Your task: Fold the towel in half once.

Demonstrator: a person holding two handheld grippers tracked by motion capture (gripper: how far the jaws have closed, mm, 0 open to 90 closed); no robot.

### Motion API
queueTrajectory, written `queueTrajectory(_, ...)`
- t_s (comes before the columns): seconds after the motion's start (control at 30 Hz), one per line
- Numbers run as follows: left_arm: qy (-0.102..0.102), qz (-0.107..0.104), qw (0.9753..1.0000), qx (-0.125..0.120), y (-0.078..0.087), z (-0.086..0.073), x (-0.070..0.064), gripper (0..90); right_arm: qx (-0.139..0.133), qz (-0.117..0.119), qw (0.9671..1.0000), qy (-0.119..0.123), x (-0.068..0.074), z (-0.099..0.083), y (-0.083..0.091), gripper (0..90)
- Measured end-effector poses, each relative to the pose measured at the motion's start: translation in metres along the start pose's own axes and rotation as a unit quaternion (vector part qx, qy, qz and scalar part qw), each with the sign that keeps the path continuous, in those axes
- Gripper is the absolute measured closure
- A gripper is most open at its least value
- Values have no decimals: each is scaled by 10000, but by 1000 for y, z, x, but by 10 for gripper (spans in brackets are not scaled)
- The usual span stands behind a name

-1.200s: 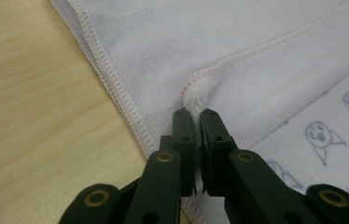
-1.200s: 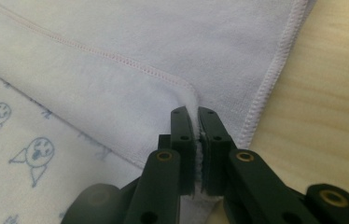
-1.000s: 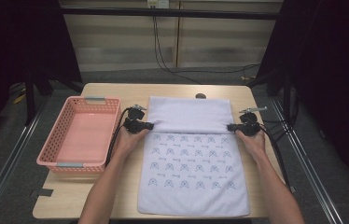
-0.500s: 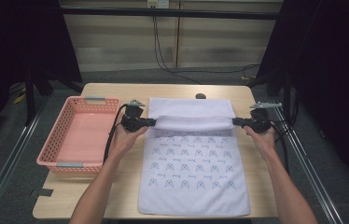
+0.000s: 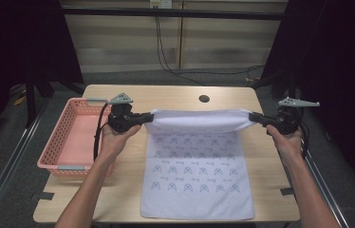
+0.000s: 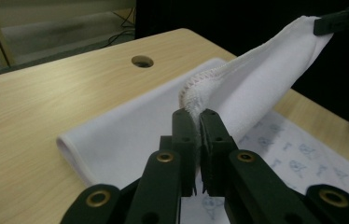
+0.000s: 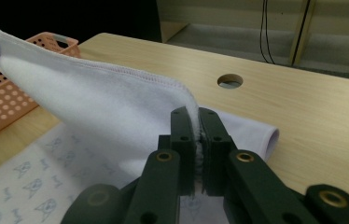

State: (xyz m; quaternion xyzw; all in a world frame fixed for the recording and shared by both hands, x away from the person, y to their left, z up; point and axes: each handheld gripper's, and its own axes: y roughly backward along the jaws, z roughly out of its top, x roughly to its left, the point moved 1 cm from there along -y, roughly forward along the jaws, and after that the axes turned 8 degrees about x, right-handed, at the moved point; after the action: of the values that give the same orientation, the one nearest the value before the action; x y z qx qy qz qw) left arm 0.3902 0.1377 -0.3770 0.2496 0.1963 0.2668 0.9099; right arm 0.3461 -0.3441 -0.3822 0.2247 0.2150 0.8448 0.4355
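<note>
The left gripper [image 6: 194,116] is pinching one stitched corner of the towel [image 5: 199,166] between closed jaws, and the right gripper [image 7: 198,116] is clamping the opposite corner the same way. Between them the white edge is hanging taut above the table [image 5: 175,95], while the rest is lying flat, its underside printed with rows of small blue figures too small to read. Both forearms are reaching in from below, hands wrapped round the grippers, held well apart. A pink basket [image 5: 71,137] is sitting just beside the left hand [image 5: 111,140].
</note>
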Motion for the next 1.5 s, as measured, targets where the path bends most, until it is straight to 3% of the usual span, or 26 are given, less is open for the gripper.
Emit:
queueTrajectory(0.07,-92,-62,9999,-94,12,3,-5,861,-39,11,10000,63,5,4,10,861)
queueTrajectory(0.13,-130,2,9997,-215,24,7,-10,861,-143,113,9998,129,11,9,21,861)
queueTrajectory(0.23,-297,103,9988,-364,41,10,-26,863,-267,44,9990,347,29,16,37,861)
queueTrajectory(0.37,-338,36,9985,-422,52,-5,-40,863,-448,104,9976,525,46,7,54,862)
queueTrajectory(0.4,-326,20,9989,-343,51,-13,-42,862,-343,160,9977,560,49,-8,55,862)
queueTrajectory(0.43,-325,4,9991,-266,49,-20,-44,862,-343,160,9977,560,49,-8,55,862)
queueTrajectory(0.5,-494,94,9987,106,42,-42,-51,861,-100,156,9984,530,53,-27,52,862)
queueTrajectory(0.57,-352,-178,9991,160,35,-63,-55,860,391,188,9979,489,60,-68,46,860)
queueTrajectory(0.6,-345,-215,9989,240,32,-71,-56,860,391,188,9979,489,60,-68,46,860)
queueTrajectory(0.67,-307,-314,9975,560,20,-97,-60,860,561,243,9975,360,63,-92,46,858)
queueTrajectory(0.73,-249,-337,9966,712,13,-111,-62,857,803,328,9957,324,67,-114,44,853)
queueTrajectory(0.77,-246,-468,9951,838,10,-120,-63,855,869,364,9951,285,67,-120,43,853)
queueTrajectory(0.8,-263,-497,9938,963,7,-126,-66,845,1133,398,9924,263,69,-136,41,847)
queueTrajectory(0.87,-312,-510,9919,1123,5,-135,-68,843,1180,440,9917,250,69,-139,41,845)
queueTrajectory(0.9,-225,-544,9906,1231,4,-141,-67,846,1243,472,9909,211,70,-144,41,842)
queueTrajectory(0.97,-160,-533,9872,1492,0,-151,-65,850,1494,549,9870,240,73,-154,40,832)
queueTrajectory(1.07,-226,-702,9850,1561,0,-157,-67,848,1772,553,9820,350,80,-163,38,817)
queueTrajectory(1.13,-304,-816,9823,1660,2,-159,-70,834,1814,576,9810,380,81,-165,41,811)
queueTrajectory(1.2,-430,-796,9796,1794,4,-165,-74,792,1787,625,9813,347,81,-168,46,771)
queueTrajectory(1.23,-466,-908,9764,1902,5,-167,-73,780,1884,729,9788,335,82,-170,51,772)
queueTrajectory(1.27,-475,-841,9756,1973,6,-169,-74,780,1884,729,9788,335,82,-170,51,772)
queueTrajectory(1.3,-518,-880,9744,2001,9,-170,-74,776,1950,769,9772,351,83,-172,52,757)
queueTrajectory(1.33,-516,-950,9743,1975,11,-171,-74,740,2102,872,9729,408,87,-177,56,704)
queueTrajectory(1.37,-531,-1014,9735,1980,13,-170,-74,740,2102,872,9729,408,87,-177,56,704)
queueTrajectory(1.43,-531,-1292,9742,1772,22,-168,-74,708,2034,976,9734,394,89,-177,63,659)
queueTrajectory(1.5,-478,-1168,9807,1491,29,-164,-70,664,1829,973,9776,385,89,-174,71,625)
